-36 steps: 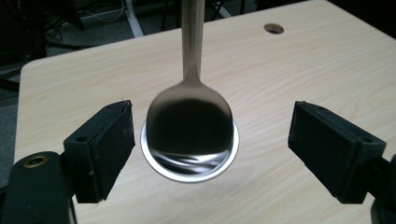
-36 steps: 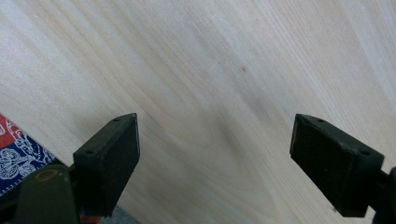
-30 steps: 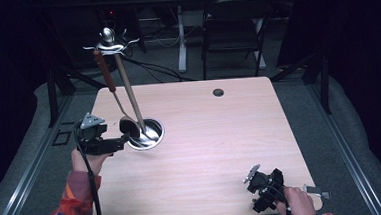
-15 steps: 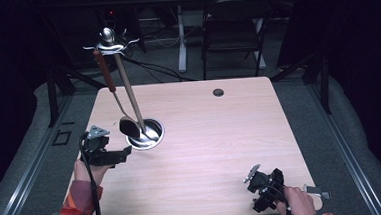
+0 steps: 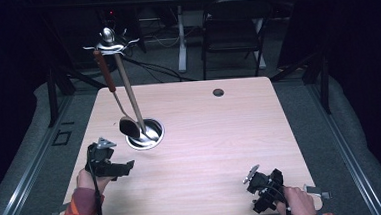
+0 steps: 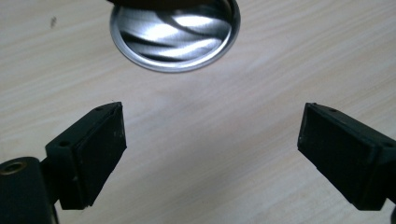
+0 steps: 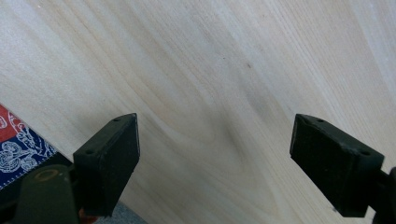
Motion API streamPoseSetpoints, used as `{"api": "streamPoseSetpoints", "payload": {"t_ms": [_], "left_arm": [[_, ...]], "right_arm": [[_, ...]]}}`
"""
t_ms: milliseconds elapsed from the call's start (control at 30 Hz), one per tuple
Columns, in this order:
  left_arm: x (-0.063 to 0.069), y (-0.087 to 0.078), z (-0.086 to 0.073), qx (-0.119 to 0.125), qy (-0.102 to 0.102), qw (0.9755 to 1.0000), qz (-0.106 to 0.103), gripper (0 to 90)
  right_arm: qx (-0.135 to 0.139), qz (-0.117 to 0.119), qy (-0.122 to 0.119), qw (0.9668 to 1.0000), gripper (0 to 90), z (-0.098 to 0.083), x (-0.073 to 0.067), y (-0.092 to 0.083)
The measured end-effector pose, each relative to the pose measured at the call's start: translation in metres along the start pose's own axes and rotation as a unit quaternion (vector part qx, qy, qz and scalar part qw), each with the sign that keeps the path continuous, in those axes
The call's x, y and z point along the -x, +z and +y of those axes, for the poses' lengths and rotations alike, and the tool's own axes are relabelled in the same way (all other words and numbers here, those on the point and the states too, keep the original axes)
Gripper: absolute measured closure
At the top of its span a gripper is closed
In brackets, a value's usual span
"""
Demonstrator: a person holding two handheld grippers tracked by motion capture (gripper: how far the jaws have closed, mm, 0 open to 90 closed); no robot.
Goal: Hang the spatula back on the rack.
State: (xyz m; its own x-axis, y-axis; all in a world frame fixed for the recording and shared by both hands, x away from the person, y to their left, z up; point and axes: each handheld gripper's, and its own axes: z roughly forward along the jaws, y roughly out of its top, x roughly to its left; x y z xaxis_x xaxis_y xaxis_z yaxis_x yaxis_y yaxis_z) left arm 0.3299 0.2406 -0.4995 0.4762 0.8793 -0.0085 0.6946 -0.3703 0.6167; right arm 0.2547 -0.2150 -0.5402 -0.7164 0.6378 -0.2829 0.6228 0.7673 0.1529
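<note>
A utensil stand with a round shiny metal base (image 5: 146, 133) rises from the left part of the wooden table (image 5: 220, 135), its pole leaning up to a hooked top (image 5: 108, 40). From a hook hangs a ladle with a reddish handle (image 5: 104, 70) and a dark bowl (image 5: 128, 127). My left gripper (image 5: 124, 167) is open near the table's left front, short of the base (image 6: 175, 35), nothing between its jaws. My right gripper (image 5: 256, 183) is open over bare wood at the right front edge.
A small dark round hole (image 5: 218, 92) marks the table's far middle. Behind the table stand a chair (image 5: 233, 32) and a desk leg on grey floor. A patch of red and blue patterned cloth (image 7: 16, 140) lies below the table's front edge.
My left gripper has drawn back from the stand's base toward the front left of the table and stands open. The right gripper has hardly moved.
</note>
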Motion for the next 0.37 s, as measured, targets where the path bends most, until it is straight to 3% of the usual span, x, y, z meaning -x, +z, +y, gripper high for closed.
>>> {"api": "streamPoseSetpoints", "payload": {"t_ms": [200, 267, 300, 367], "left_arm": [[0.0035, 0.0112, -0.0083, -0.037, 0.004, 0.9992, -0.012, 8.1], [0.0032, 0.0130, -0.0086, -0.037, 0.002, 0.9993, -0.010, 6.1], [0.0033, 0.0130, -0.0090, -0.025, 0.007, 0.9996, 0.008, 6.1], [0.0025, 0.0124, -0.0091, -0.016, 0.007, 0.9998, 0.013, 5.3]], "right_arm": [[-0.001, 0.000, -0.006, 1.0000, 15.5, 0.0003, -0.0008, -0.0003], [-0.002, 0.000, -0.006, 1.0000, 15.5, 0.0002, -0.0007, -0.0003], [0.001, 0.002, -0.005, 1.0000, 15.5, 0.0001, -0.0008, 0.0000], [0.001, 0.002, -0.004, 1.0000, 15.5, 0.0002, -0.0008, 0.0000]]}}
